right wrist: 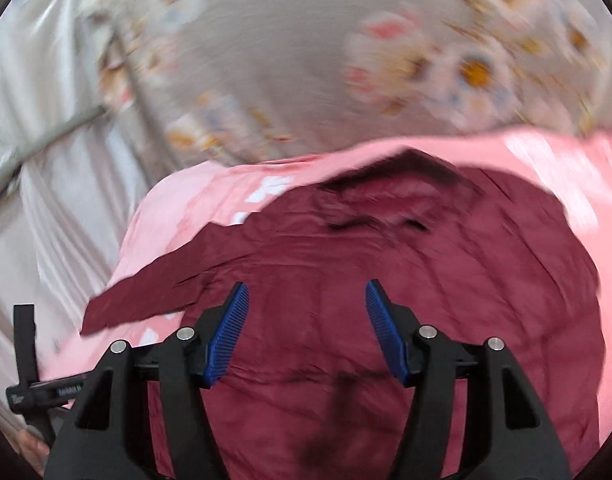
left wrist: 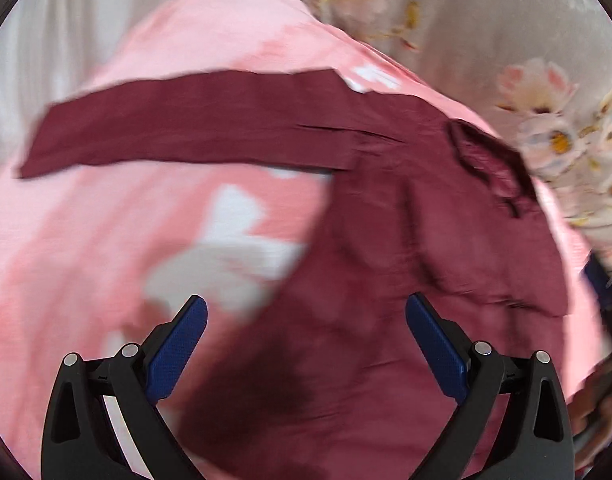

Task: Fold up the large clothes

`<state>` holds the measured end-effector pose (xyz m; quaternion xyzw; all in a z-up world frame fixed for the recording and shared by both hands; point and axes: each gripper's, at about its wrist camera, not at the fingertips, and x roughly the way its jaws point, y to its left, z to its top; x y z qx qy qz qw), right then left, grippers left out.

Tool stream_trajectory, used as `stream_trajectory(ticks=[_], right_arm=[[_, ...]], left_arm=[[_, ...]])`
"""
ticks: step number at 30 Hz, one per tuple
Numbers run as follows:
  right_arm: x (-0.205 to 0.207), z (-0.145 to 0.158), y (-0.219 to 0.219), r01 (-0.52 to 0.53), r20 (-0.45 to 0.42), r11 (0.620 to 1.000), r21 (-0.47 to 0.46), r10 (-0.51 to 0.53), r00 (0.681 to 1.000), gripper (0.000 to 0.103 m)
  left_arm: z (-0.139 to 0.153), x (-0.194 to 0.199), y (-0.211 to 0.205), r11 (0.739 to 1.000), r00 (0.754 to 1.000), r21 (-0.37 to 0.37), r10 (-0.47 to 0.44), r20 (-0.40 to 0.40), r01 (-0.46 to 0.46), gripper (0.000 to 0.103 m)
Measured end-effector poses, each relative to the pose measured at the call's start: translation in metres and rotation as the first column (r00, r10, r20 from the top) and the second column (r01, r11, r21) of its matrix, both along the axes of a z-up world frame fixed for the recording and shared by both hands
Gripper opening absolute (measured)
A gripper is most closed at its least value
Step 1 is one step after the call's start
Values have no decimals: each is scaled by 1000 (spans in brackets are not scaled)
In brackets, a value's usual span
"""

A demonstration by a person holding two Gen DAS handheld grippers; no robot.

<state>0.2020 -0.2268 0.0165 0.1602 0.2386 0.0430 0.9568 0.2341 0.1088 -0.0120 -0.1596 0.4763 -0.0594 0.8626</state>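
Both feeds are motion-blurred, so fine weave detail is lost. My left gripper (left wrist: 306, 314) has its jaws spread wide with nothing between them; the blue pads (left wrist: 178, 354) show a fine dotted grip texture on matte black arms with silver pivot pins. Below and ahead of those jaws lies the maroon shirt (left wrist: 406, 240), a thin, crumpled woven cloth with soft creases; its body fills the gap between the jaws and runs off to the right jaw's side. One long sleeve (left wrist: 178, 132) stretches flat as a straight band well ahead of the jaws and out past the left jaw. The collar (left wrist: 486, 160) sits ahead of the right jaw, rumpled and darker at the fold. Under the shirt is a pink sheet (left wrist: 86, 260) with white blotchy print, smooth and matte; beyond it, a grey floral cover (left wrist: 546, 120) with white and orange daisies. My right gripper (right wrist: 307, 298) is likewise wide open and holds nothing; its blue pads (right wrist: 226, 340) look ribbed. The shirt's body lies directly between and ahead of these jaws, collar farther ahead, sleeve trailing past the left jaw. Pale satin-like fabric (right wrist: 46, 160) with a sheen falls in folds far out on that side.
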Motion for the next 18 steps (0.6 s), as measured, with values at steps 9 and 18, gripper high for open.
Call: stream_trajectory(ticks=[9,18], right_arm=[[-25,-46,-116,251,-151,950,188,-224,963,60],[-2,-79,-193,379,-248,830,410,-298,922,60]], left_arm=[[-19,52,-88,981,986,-147,-141,-92,127,97],[-17,77,-118,989,987,-53,-143,-73,140,35]])
